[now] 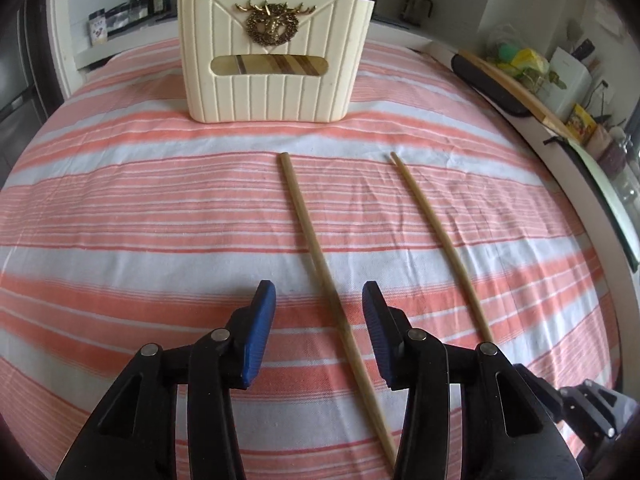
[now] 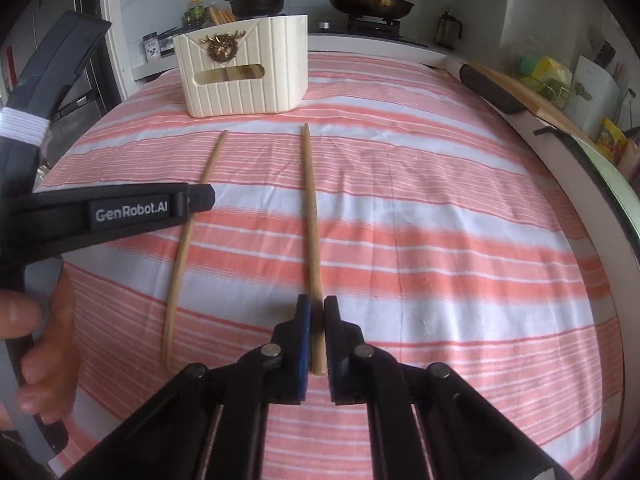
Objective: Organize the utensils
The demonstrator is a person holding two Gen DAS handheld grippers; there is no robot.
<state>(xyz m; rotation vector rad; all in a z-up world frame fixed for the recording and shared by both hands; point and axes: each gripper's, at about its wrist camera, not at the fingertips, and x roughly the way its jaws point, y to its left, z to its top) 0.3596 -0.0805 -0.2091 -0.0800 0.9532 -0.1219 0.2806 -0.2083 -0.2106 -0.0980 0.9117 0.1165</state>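
The right gripper (image 2: 318,312) is clamped on one chopstick (image 2: 311,216) lying on the striped counter (image 2: 440,240); lift it level toward the cream holder (image 2: 244,80). The left gripper (image 1: 319,300) hangs apart over the other chopstick (image 1: 316,248).

A table covered by a striped cloth (image 1: 160,220) in salmon and white carries a cream ribbed holder (image 1: 276,60) at its far side. Nearer, two wooden chopsticks (image 1: 320,264) (image 1: 444,244) lie flat on the cloth, side by side, apart, both pointing roughly toward the holder.
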